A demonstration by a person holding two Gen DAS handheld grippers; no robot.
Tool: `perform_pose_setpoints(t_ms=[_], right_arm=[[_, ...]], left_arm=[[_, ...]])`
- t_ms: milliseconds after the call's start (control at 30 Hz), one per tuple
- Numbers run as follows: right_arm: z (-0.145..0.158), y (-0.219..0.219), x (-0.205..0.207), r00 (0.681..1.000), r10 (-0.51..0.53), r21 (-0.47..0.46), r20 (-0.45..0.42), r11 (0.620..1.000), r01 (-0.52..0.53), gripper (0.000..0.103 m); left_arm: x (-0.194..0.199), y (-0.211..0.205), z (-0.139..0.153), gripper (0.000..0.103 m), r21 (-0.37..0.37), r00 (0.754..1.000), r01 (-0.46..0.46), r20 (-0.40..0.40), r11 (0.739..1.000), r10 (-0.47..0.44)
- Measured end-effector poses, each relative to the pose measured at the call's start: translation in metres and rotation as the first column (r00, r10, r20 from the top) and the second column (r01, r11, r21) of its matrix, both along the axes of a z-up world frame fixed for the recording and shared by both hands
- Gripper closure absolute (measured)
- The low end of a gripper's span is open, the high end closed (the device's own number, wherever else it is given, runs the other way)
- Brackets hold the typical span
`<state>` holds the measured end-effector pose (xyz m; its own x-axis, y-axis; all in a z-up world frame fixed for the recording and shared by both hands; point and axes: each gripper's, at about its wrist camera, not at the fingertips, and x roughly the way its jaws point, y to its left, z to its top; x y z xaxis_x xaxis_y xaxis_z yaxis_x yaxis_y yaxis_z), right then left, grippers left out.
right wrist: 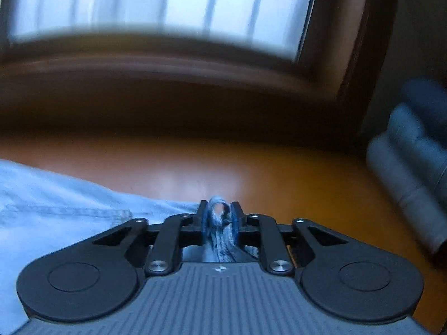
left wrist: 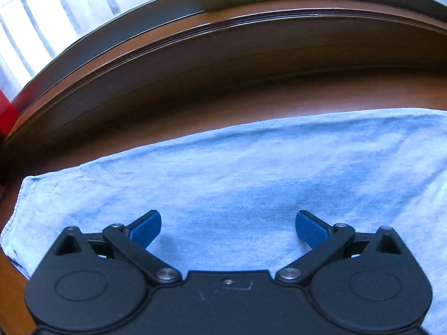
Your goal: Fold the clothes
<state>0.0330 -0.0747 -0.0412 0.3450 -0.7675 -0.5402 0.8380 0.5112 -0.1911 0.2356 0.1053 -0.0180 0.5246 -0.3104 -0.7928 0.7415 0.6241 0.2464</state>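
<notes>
- We see a pale blue denim garment [left wrist: 237, 173] spread flat on a glossy reddish-brown wooden bench [left wrist: 251, 103], its far edge running roughly parallel to the bench's far side.
- In the left wrist view, the left gripper [left wrist: 228, 223], black with blue pads, hangs over the near part of the cloth with its jaws wide apart; nothing sits between them, and whether the pads touch the cloth we cannot tell.
- The cloth reaches out to the left, where a hemmed end [left wrist: 16, 209] lies close to the bench's left edge.
- In the right wrist view, the right gripper [right wrist: 219, 212], black with a ribbed grey body, has its jaws drawn narrow and clamped on a bunched fold of the same denim [right wrist: 42, 195], which pokes up as a small loop between the pads.
- From that pinch the cloth trails away to the left and near side, showing a stitched seam [right wrist: 69, 210].
- Beyond the right gripper the bench lies bare and shiny.
- A wooden window sill [left wrist: 195, 55] runs along the far side, with a bright curtained window [right wrist: 167, 2] above it.
- At the far right, blurred, stands a stack of grey-blue rolled items [right wrist: 413, 150]; we cannot tell what they are.
- A red object [left wrist: 7, 114] shows at the left margin of the left wrist view.
</notes>
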Motion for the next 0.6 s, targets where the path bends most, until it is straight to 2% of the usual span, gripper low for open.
perform_pose_setpoints(t_ms=[33,100,133,200,267,400,533,600], right_arm=[[0.003,0.001,0.001,1.0,-0.023,0.0,0.004,1.0,0.023,0.068],[0.023,0.019,-0.002,0.997,-0.081,-0.081,0.012,0.993,0.081,0.047],[0.033,0.03,-0.004,0.994,-0.107,-0.125,0.014,0.986,0.108,0.042],[0.045,0.055,-0.008,0.995,-0.092,-0.177,0.037,0.979,0.097,0.042],[0.051,0.083,-0.018,0.994,-0.079,-0.199,0.08,0.975,0.094,0.037],[0.03,0.13,-0.03,0.979,-0.01,-0.099,0.203,0.995,0.03,0.035],[-0.004,0.131,-0.028,0.989,0.0,-0.001,0.147,1.0,0.0,0.037],[-0.018,0.114,-0.032,0.989,-0.01,0.051,0.15,0.999,0.003,0.031]], left_arm=[[0.0,0.0,0.0,0.0,0.001,1.0,0.001,0.003,1.0,-0.001],[0.0,0.001,0.0,0.0,0.002,1.0,0.004,0.011,1.0,-0.004],[-0.001,0.001,0.0,0.0,0.003,1.0,0.005,0.015,1.0,-0.005],[0.001,0.002,-0.001,0.0,0.001,1.0,0.003,0.02,1.0,-0.003],[0.003,0.003,-0.003,0.0,-0.003,1.0,0.0,0.023,1.0,0.0],[0.007,0.001,-0.003,0.0,-0.009,1.0,-0.012,0.019,1.0,0.012],[0.015,-0.006,-0.012,0.0,-0.03,1.0,-0.023,0.0,0.999,0.023],[0.015,-0.01,-0.013,0.0,-0.048,0.999,-0.023,-0.024,0.999,0.021]])
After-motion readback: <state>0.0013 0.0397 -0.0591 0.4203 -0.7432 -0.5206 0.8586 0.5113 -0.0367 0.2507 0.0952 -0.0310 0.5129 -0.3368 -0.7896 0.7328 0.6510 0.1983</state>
